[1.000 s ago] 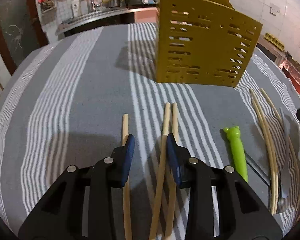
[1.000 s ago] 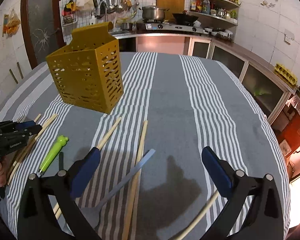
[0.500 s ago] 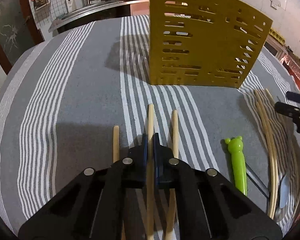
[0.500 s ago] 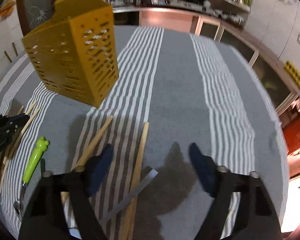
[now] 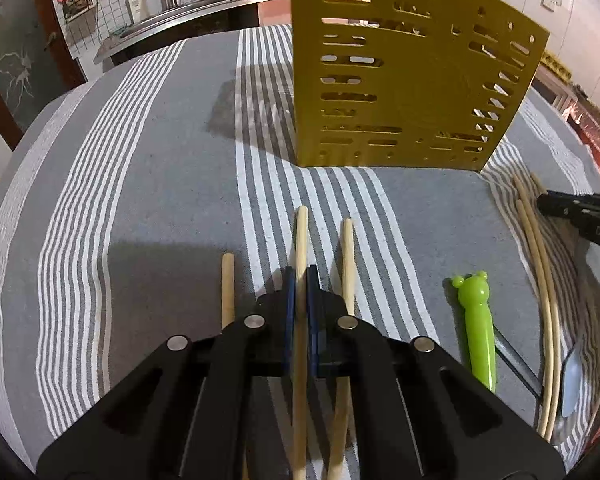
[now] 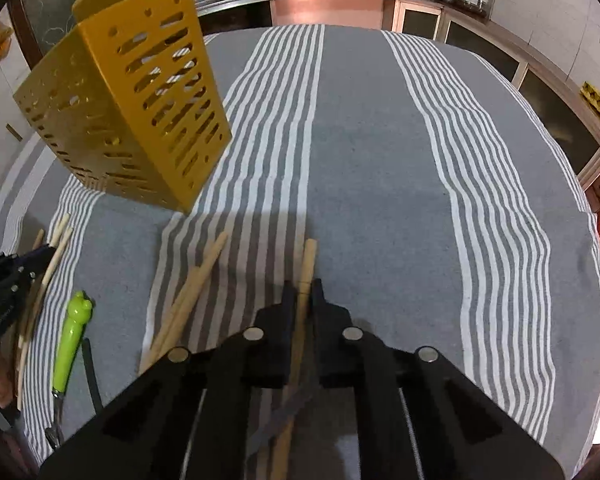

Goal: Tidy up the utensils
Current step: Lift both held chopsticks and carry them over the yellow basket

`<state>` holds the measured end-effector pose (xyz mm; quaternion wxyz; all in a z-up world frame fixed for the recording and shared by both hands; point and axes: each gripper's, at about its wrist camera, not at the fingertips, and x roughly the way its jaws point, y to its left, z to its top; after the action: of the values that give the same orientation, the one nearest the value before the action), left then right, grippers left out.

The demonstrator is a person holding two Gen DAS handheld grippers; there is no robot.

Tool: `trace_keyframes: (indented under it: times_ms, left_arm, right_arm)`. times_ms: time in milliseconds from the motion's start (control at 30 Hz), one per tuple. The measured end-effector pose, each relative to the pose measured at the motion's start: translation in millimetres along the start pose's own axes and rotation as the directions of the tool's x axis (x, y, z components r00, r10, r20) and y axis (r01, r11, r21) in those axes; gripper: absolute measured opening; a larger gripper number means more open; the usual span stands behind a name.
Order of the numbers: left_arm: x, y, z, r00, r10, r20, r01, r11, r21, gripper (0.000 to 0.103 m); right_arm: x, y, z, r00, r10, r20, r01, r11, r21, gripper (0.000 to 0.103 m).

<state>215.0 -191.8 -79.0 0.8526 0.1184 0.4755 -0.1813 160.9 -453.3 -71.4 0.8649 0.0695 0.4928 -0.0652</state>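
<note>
In the left wrist view my left gripper [image 5: 300, 276] is shut on a wooden chopstick [image 5: 301, 232] that lies on the striped cloth. Two more chopsticks [image 5: 348, 248] lie beside it, one on each side. My right gripper [image 6: 303, 289] is shut on another wooden chopstick [image 6: 309, 260], whose tip sticks out ahead of the pads. A pair of chopsticks [image 6: 198, 288] lies just left of it. The yellow slotted utensil holder [image 5: 400, 92] [image 6: 140, 120] stands upright farther back on the table.
A green frog-handled utensil [image 5: 476, 320] [image 6: 72, 332] lies between the two grippers. Pale curved chopsticks [image 5: 540, 264] and a spoon [image 5: 572, 372] lie at the right. A flat metal handle [image 6: 280, 416] shows under the right gripper. Kitchen counter and shelves stand behind the table.
The left gripper's jaws closed on the middle chopstick. The right gripper dropped towards the cloth and its wide-open jaws closed on the single chopstick.
</note>
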Motion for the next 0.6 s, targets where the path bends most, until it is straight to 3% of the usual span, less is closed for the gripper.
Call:
trace_keyframes:
  times_ms: [333,500,600]
  left_arm:
    - [-19,-6,0,0.998,-0.025,0.061,0.026,1.0,-0.01,0.004]
    - [-54,-2,5,0.987,-0.03,0.158,0.034,0.999,-0.026,0.004]
    - [-80,2,8,0.973,-0.035,0.227,0.043,0.999,-0.032,0.004]
  right_arm:
    - [-25,1,7,0.992,0.08,0.099,-0.083,0.996,0.033,0.006]
    - [-69,4,11,0.961,0.127,0.247,-0.135,0.991,0.016,0.006]
    - [-95,3,12,0.93,0.154,0.335,-0.164,0.986,0.004,0.006]
